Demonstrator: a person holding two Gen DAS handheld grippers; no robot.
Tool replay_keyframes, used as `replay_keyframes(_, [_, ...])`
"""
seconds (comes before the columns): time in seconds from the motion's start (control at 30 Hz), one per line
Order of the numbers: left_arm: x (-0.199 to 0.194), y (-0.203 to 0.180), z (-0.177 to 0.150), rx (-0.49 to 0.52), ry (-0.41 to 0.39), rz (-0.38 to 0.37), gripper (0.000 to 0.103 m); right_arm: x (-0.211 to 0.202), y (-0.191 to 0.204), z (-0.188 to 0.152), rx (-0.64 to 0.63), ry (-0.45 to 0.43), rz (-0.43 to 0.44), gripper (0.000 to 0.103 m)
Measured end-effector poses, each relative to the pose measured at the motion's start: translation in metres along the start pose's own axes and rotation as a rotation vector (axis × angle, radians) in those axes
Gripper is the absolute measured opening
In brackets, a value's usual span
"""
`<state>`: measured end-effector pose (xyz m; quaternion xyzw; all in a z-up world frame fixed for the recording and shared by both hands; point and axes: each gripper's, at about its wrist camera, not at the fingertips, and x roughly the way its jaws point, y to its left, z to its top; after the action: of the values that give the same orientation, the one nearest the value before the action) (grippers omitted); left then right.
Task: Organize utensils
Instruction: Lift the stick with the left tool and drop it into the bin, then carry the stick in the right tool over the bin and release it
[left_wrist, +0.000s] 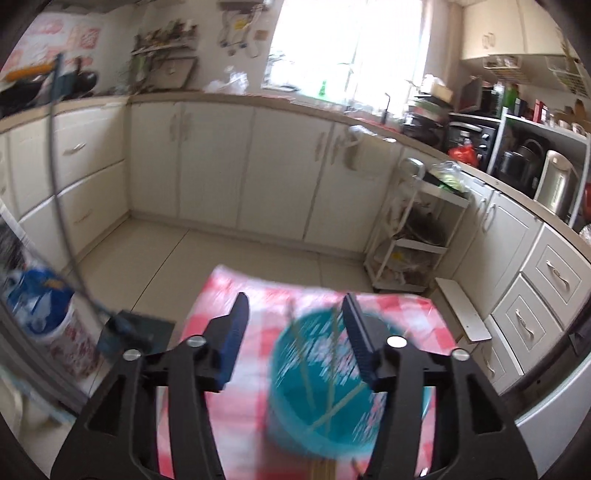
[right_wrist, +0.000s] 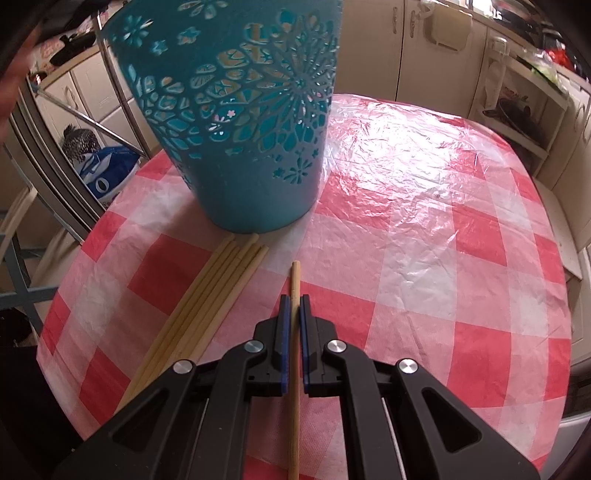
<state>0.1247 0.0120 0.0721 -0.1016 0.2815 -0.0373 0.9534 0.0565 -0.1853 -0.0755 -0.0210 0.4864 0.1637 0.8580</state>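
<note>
A teal cut-out utensil holder (right_wrist: 240, 110) stands upright on the red-and-white checked tablecloth (right_wrist: 424, 221). Several loose wooden chopsticks (right_wrist: 207, 295) lie in a bundle on the cloth, their far ends at the holder's base. My right gripper (right_wrist: 294, 299) is shut on a single chopstick (right_wrist: 295, 273) that points toward the holder. In the blurred left wrist view, my left gripper (left_wrist: 295, 301) stands open above the holder (left_wrist: 291, 406), with no pad pressing on anything. A few chopsticks (left_wrist: 332, 369) lean inside the holder.
The table's far edge (left_wrist: 280, 282) drops to a tiled floor. A white shelf trolley (left_wrist: 410, 236) stands at the right by cream cabinets (left_wrist: 221, 166). A blue bag (right_wrist: 107, 173) and a metal frame (right_wrist: 110, 74) sit off the table's left side.
</note>
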Motion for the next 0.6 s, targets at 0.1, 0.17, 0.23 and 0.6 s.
replay_keyframes(0.1, [-0.010,0.022,-0.023,-0.057,0.047,0.038,0.057,-0.001,-0.013,-0.001,0.073,-0.007,0.044,0.006])
replay_keyframes(0.17, [-0.007,0.034,-0.029,-0.085,0.086,0.043,0.057,-0.003,-0.022,-0.003,0.122,-0.010,0.082,0.006])
replay_keyframes(0.23, [-0.007,0.040,-0.031,-0.083,0.088,0.043,0.058,-0.005,-0.026,-0.004,0.154,-0.016,0.114,0.006])
replay_keyframes(0.6, [-0.012,0.048,-0.023,-0.087,0.084,0.047,0.063,-0.045,-0.038,0.001,0.276,-0.124,0.420,0.006])
